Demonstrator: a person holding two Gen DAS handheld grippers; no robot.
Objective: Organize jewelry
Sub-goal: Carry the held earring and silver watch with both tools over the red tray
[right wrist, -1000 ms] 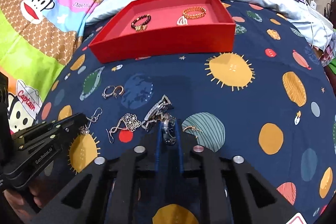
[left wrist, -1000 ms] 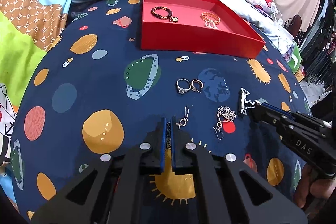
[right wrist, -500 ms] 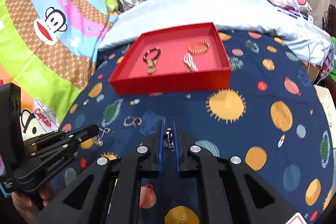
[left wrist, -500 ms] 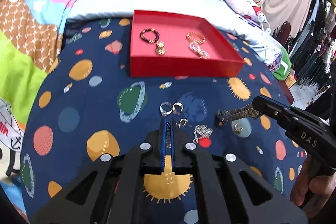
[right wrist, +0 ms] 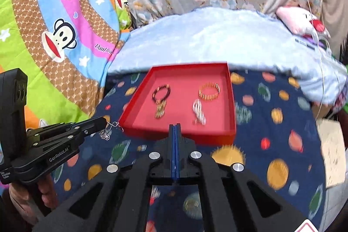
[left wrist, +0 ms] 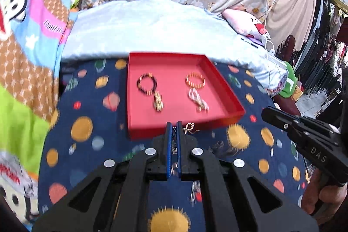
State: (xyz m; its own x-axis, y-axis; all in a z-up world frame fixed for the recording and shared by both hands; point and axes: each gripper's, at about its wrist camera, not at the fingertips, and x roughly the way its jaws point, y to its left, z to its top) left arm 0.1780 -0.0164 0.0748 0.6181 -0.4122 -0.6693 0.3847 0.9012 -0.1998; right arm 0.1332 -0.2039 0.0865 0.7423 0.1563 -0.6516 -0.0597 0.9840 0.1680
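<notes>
The left hand-held gripper (left wrist: 173, 123) pinched an earring (right wrist: 107, 130), dangling just short of the red tray (left wrist: 217, 77) ahead. The right hand-held gripper (right wrist: 175, 126) was pressed together, possibly empty. A swinging earring could slip free.

- Left gripper (left wrist: 173, 123): matte black angular frame, triangular cut-outs, four round silver screws, blue-lined fingers (left wrist: 167, 145).
- Same tool seen from the right wrist view (right wrist: 102, 122): black linked bars, white "GenRoboLAI" lettering, boxy black block behind.
- Right gripper (right wrist: 175, 126): matching black frame, silver screws, blue inner strips; white "DAS" marking on its side (left wrist: 266, 112).
- Bare skin of the left hand (right wrist: 24, 195) and right hand (left wrist: 319, 195) around black handles.
</notes>
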